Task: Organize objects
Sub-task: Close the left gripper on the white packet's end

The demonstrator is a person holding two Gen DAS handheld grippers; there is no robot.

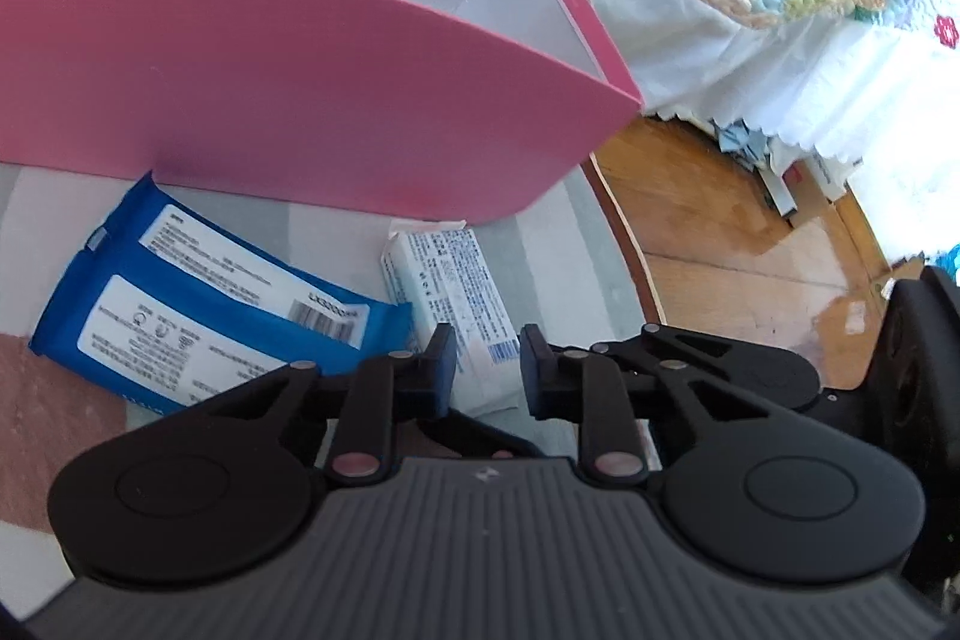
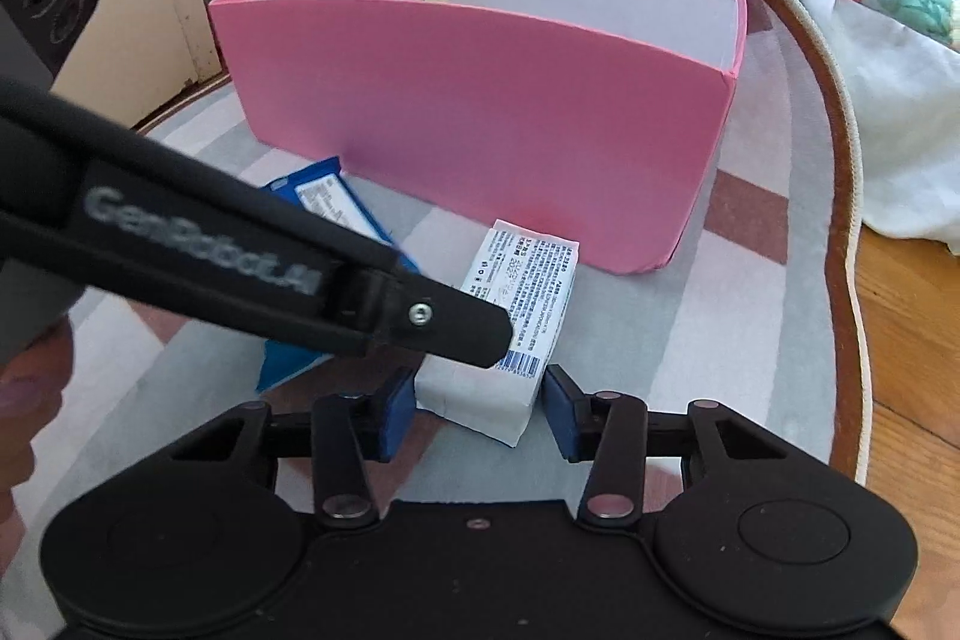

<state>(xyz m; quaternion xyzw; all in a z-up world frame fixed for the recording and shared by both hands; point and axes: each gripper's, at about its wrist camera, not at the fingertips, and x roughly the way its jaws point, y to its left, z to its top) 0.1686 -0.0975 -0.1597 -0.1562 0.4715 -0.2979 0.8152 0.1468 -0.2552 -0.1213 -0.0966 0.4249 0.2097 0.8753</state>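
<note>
With the left claw (image 1: pixel 485 361) clamped and the right claw (image 2: pixel 480 409) straddling the same white pack (image 2: pixel 522 304), competing grips risk tearing or dropping it.

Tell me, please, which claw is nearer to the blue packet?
Left, it seems. The left claw sits right beside a corner of the blue packet, above the white packet. The right claw straddles the near end of that white packet, a little farther off.
</note>
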